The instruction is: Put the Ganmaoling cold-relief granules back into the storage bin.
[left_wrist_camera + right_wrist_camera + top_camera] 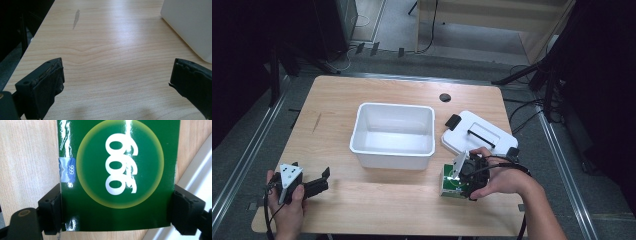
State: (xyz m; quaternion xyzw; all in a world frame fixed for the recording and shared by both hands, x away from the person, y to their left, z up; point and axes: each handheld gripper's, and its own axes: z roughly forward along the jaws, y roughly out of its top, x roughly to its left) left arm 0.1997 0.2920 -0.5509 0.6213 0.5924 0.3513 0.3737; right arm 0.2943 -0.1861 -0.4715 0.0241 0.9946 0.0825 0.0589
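A glossy green box [449, 186] printed with white "999" in a yellow-ringed circle [117, 170] lies on the wooden table near the front right, just below the white lid. My right gripper [455, 183] points down over it, and its black pads [53, 207] press against the box's two sides. My left gripper [323, 181] rests at the front left of the table, held in a hand. Its jaws stand wide apart [117, 82] with only bare wood between them.
A white open bin [392, 152] stands mid-table; its wall [190, 22] rises to the right of my left gripper. The bin's white lid [477, 131] with black clips and handle lies at the right, its edge [197, 170] close beside the box. A small black disc [444, 97] lies farther back.
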